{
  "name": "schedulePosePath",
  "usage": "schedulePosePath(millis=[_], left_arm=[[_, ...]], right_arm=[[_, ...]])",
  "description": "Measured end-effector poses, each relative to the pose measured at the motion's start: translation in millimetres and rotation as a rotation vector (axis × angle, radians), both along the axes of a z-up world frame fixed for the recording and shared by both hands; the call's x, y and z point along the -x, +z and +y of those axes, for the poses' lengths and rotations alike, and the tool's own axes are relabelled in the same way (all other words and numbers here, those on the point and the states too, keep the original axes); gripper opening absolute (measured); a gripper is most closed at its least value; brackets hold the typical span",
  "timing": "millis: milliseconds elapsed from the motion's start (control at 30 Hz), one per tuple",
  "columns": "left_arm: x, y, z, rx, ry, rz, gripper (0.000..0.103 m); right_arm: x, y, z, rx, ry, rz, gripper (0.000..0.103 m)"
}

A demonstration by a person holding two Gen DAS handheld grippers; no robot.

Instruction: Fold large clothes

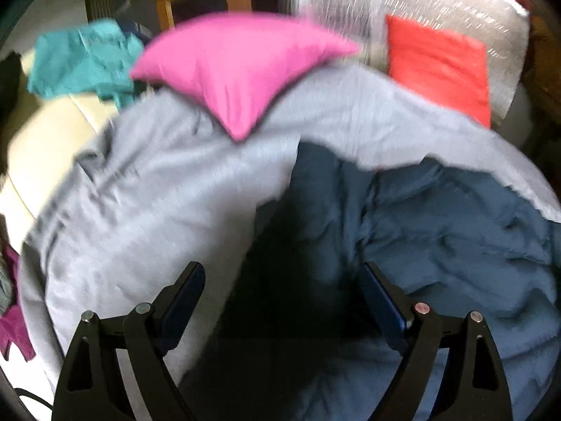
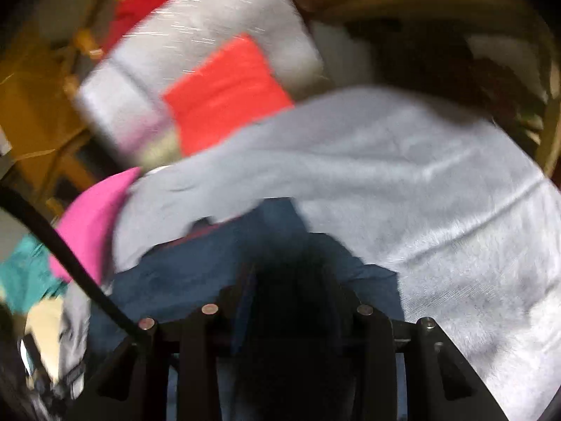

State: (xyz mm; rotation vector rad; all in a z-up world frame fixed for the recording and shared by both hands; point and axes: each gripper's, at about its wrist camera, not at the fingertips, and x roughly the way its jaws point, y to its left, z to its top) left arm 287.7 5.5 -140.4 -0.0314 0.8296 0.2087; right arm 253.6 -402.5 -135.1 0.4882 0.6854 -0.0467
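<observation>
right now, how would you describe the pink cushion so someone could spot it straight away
Start from the large grey blanket spread over the cream sofa. At its far edge, left of the red-orange cushion and right of the crumpled teal cloth, sits the pink cushion. It is the only bright pink, plump shape, one corner pointing down onto the grey.

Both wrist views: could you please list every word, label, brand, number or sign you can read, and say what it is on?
None: no readable text shows in either wrist view.
The pink cushion, red cushion, grey blanket and dark blue garment show no print or label.
Both views are motion-blurred, so fine print would be lost.
</observation>
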Motion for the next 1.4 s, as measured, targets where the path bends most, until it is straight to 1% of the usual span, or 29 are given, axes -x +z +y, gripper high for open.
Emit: schedulePosePath(millis=[33,100,200,233,267,300,333,367,400,467,500,600,633,667,700,733,767,800,833,867,900,933,1033,1133,1200,1333,1400], left_arm=[[8,6,-5,0.000,-0.023,-0.028,0.090],[21,10,-15,0.025,-0.086,-0.041,0.090],[44,2,-33,0.104,-0.203,-0.002,0.090],[48,-6,-42,0.102,-0.229,0.028,0.090],[50,-17,-49,0.083,-0.236,0.061,0.090],[50,-24,-51,0.071,-0.237,0.084,0.090],[49,-34,-54,0.053,-0.235,0.098,0.091],[48,-38,-55,0.037,-0.230,0.090,0.094],[49,-40,-54,0.025,-0.224,0.094,0.094],[54,-35,-51,0.047,-0.212,0.103,0.094],[59,-32,-50,0.051,-0.206,0.092,0.094],[84,-18,-47,0.009,-0.184,0.019,0.094],[91,-15,-49,0.003,-0.187,-0.001,0.094],[98,-14,-51,-0.002,-0.194,-0.016,0.094],[102,-14,-54,-0.009,-0.202,-0.020,0.094],[106,-17,-62,-0.030,-0.215,-0.008,0.094],[110,-19,-68,-0.049,-0.220,0.010,0.094],[111,-21,-70,-0.071,-0.221,0.023,0.094],[114,-19,-71,-0.083,-0.220,0.015,0.094],[122,-14,-70,-0.091,-0.223,-0.013,0.094],[132,-5,-70,-0.094,-0.230,-0.052,0.094],[137,-2,-72,-0.094,-0.232,-0.071,0.094],[162,23,-69,-0.093,-0.233,-0.141,0.094],[182,47,-64,-0.129,-0.226,-0.203,0.094],[194,63,-61,-0.134,-0.218,-0.231,0.094],[217,92,-56,-0.118,-0.210,-0.278,0.094],[228,105,-55,-0.116,-0.208,-0.300,0.094]], right_arm=[[8,1,8,-0.009,0.046,-0.006,0.040],[22,-3,28,-0.029,0.128,0.030,0.040],[29,-21,55,-0.012,0.184,0.111,0.040],[32,-32,64,0.000,0.189,0.162,0.040],[33,-43,71,0.017,0.186,0.209,0.040],[35,-50,76,0.040,0.178,0.226,0.042],[37,-52,83,0.081,0.168,0.216,0.042],[39,-51,86,0.108,0.168,0.216,0.041],[40,-50,87,0.120,0.168,0.221,0.041],[52,-43,81,0.048,0.165,0.194,0.041],[63,-38,78,0.012,0.165,0.165,0.041],[88,-27,80,0.033,0.149,0.105,0.041],[93,-27,81,0.030,0.154,0.112,0.041],[100,-28,88,0.021,0.162,0.137,0.041],[94,-38,91,0.011,0.171,0.183,0.043],[87,-50,94,0.012,0.178,0.242,0.043],[82,-56,97,0.030,0.183,0.266,0.043],[83,-54,99,0.045,0.182,0.266,0.043],[85,-49,100,0.044,0.178,0.261,0.043],[91,-44,99,0.021,0.182,0.243,0.045],[96,-41,97,0.000,0.182,0.226,0.051],[103,-37,96,-0.008,0.171,0.213,0.055],[126,-19,95,0.021,0.156,0.145,0.055],[147,5,97,0.056,0.145,0.063,0.055],[160,20,100,0.080,0.140,0.020,0.057],[193,51,109,0.119,0.139,-0.032,0.064],[206,64,114,0.130,0.145,-0.053,0.065]])
